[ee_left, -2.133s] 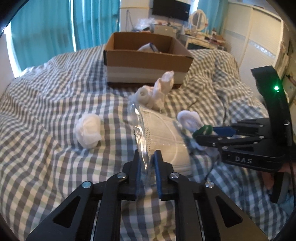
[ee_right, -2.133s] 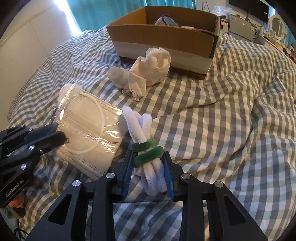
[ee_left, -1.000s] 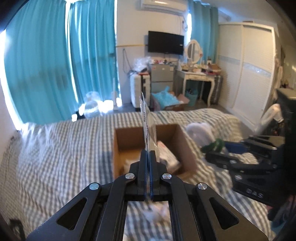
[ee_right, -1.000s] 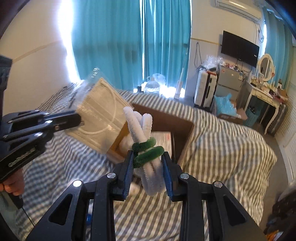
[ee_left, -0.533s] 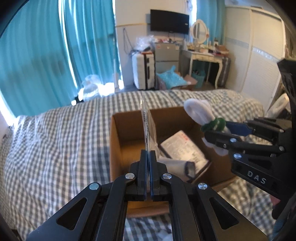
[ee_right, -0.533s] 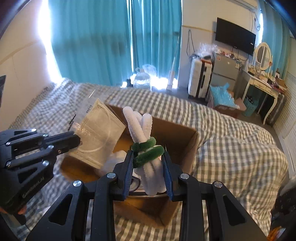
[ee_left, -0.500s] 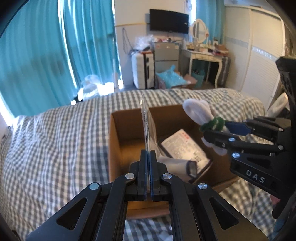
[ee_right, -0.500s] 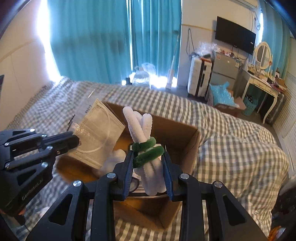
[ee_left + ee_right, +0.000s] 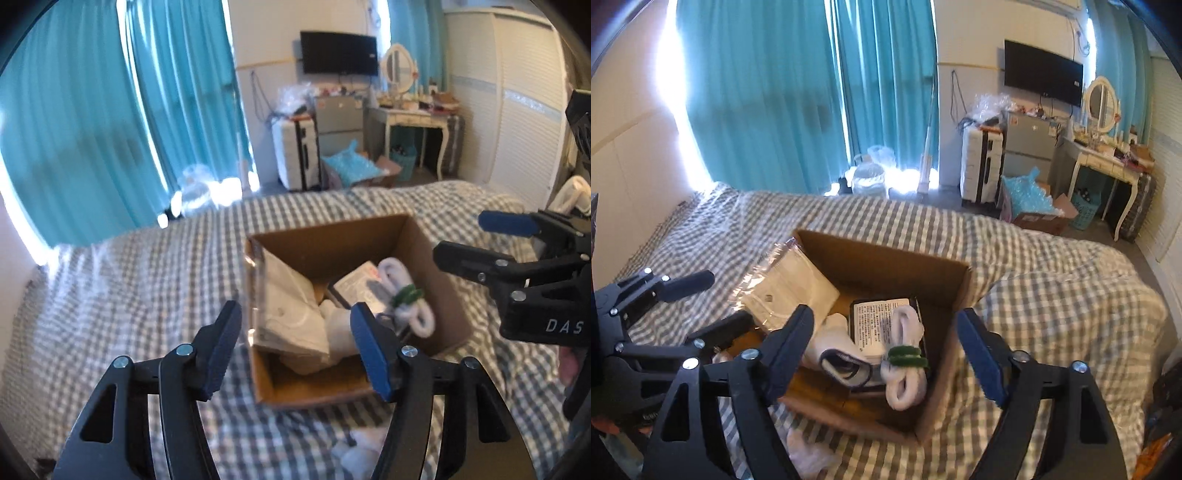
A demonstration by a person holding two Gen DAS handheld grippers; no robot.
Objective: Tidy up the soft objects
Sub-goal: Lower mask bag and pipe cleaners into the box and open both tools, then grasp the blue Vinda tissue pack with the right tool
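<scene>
Above the near edge of the box (image 9: 448, 295), the left gripper (image 9: 299, 354) hangs with its blue-padded fingers (image 9: 221, 354) spread wide and nothing between them. The right gripper (image 9: 886, 354) hangs just beside it over the same box, its fingers (image 9: 979, 362) equally far apart and holding nothing; in the left view it enters from the right edge (image 9: 491, 240), and in the right view the left gripper enters from the left edge (image 9: 701, 306).

On the bed (image 9: 129, 295), just below both grippers, the open cardboard box sits on the checked cover. Inside it, against the left wall, the mask pack (image 9: 291, 310) leans tilted in its clear wrapper, its upper corner rising past the rim (image 9: 783, 284). Beside it, toward the middle, lies a rolled white sock (image 9: 834, 350) with a dark cuff. To the right a dark flat packet (image 9: 875, 317) with a printed white label lies on the floor of the box, and the white chenille bundle (image 9: 905, 354), bound by a green twist (image 9: 905, 352), rests on top of it near the right wall (image 9: 406, 299).

On the cover in front of the box's near edge lies something white (image 9: 362, 450), blurred.

Past the far edge of the bed stand teal curtains (image 9: 775, 92), a white suitcase (image 9: 982, 162), a wall-mounted television (image 9: 1043, 77) and a white dressing table (image 9: 1104, 158) with an oval mirror.
</scene>
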